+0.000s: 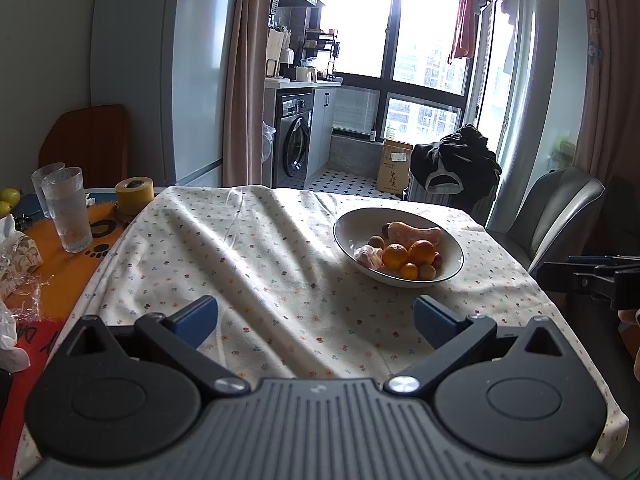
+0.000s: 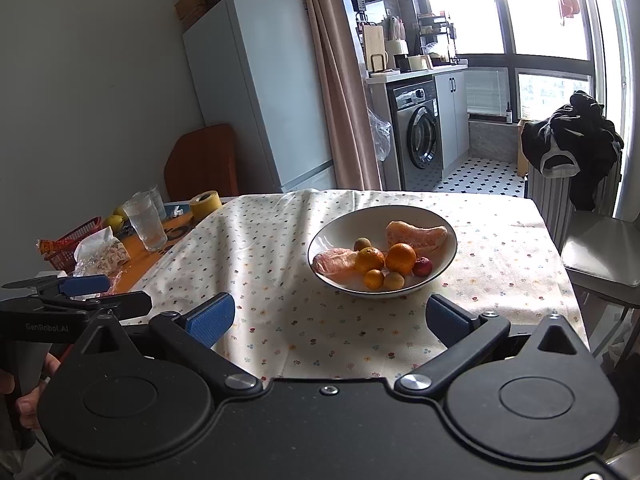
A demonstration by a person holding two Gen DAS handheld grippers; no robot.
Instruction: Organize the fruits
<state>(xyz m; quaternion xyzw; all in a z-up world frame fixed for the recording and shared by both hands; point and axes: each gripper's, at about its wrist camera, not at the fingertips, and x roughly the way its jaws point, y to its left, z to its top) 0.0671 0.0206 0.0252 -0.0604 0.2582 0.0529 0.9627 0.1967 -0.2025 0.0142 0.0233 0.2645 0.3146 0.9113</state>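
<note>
A shallow round bowl (image 2: 448, 236) of glazed white ceramic with a thin dark rim stood on the desk (image 2: 500, 248), which was draped in a wrinkled cream cloth (image 1: 248, 248) printed with small flowers. The bowl held the fruit in one heap: two smooth, round oranges (image 2: 401, 258) side by side at the centre, a smaller orange citrus (image 2: 374, 279) and a dull yellow-green round fruit (image 2: 394, 280) in front of them, a bumpy red fruit (image 2: 422, 267) to the right, a brownish round fruit (image 2: 362, 244) behind, and two pale pink, pulpy peeled segments (image 2: 416, 236), one at the rear and one at the left.

The left tongs (image 1: 316, 320) hovered over the near part of the cloth, their ribbed blue pads (image 1: 434, 326) spread wide and holding nothing. The right tongs (image 2: 330, 322) hung just short of the bowl, likewise wide open and empty, with black jointed arms and the same ridged blue pads (image 2: 212, 322).

At the desk's left end, on an orange mat (image 1: 60, 272), stood two textured clear glass tumblers (image 1: 70, 210), a yellow tape roll (image 1: 134, 195) and crumpled transparent wrapping (image 1: 16, 268). A grey padded chair (image 1: 560, 216) stood at the right side of the desk.
</note>
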